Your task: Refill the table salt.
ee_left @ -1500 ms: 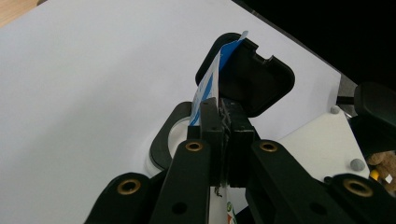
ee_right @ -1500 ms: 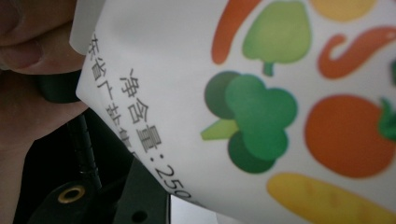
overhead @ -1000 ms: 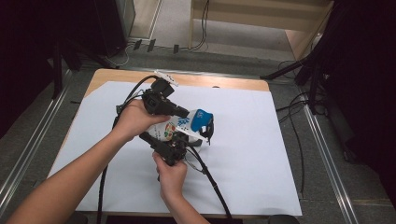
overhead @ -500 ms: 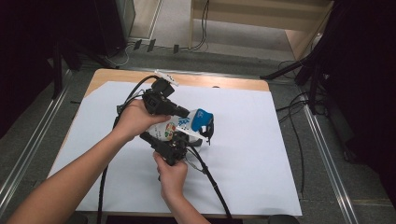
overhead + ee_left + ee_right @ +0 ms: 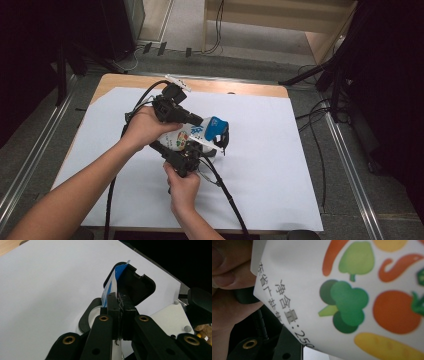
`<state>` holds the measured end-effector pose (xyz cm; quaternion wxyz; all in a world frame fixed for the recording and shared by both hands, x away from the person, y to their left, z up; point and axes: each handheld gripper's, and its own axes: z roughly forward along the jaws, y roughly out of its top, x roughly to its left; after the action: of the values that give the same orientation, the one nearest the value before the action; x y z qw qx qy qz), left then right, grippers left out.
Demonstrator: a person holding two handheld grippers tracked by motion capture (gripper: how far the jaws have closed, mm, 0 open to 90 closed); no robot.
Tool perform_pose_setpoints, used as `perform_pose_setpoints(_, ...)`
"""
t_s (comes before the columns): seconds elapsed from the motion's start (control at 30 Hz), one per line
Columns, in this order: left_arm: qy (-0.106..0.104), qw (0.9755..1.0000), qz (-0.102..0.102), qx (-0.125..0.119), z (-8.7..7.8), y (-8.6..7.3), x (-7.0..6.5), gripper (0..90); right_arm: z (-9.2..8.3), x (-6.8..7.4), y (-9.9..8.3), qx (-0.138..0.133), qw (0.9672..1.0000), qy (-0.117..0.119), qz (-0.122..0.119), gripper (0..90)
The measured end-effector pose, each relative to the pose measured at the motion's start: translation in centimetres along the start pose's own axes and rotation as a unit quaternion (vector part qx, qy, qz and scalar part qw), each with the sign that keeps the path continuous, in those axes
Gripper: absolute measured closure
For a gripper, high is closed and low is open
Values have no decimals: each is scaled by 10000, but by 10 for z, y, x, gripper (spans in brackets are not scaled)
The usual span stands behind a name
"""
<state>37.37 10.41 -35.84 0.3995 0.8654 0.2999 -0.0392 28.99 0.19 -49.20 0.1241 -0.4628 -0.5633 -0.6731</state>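
Step in hand looks like a two-handed hold on a printed pouch, possibly setting up to tear or open its blue top, though that is a guess. Nearest: right hand-held gripper (image 5: 192, 150) comes in from the near edge and sits against the lower white part of the pouch (image 5: 192, 135), which is held up above the middle of the bench (image 5: 280, 180). In the right gripper view the vegetable print is pressed right up to the lens, so I cannot tell whether its jaws are clamped on the pouch or merely against it; they look part-way apart. Just beyond it, left hand-held gripper (image 5: 200, 121) reaches in from the left, jaws together, pinching the blue top edge (image 5: 113, 281) of the pouch; the left gripper view has the film caught between the two pads. Next move likely calls for the right side to hold the body firm while the left pulls the top edge away, keeping the pinch from slipping off the thin film. Far edge of the bench: bare wood strip past the white sheet (image 5: 125, 150).
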Motion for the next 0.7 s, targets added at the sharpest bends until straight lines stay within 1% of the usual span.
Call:
perform_pose_setpoints(0.07, -13, 10000, -1, -7, 0, 0, 0, 892, 0, 0, 0, 22, 10000, 4, -1, 667)
perform_pose_setpoints(0.2, 5, 10000, 38, 20, 0, 2, -1, 892, 0, -1, 1, -22, 10000, 24, 13, 667)
perform_pose_setpoints(0.33, 13, 10000, 20, -7, 1, 3, -1, 893, 0, -1, 1, -53, 10000, 40, 19, 667)
perform_pose_setpoints(0.7, 23, 10000, 30, 48, 0, 5, -3, 892, 0, -1, 2, -77, 9999, 74, 40, 668)
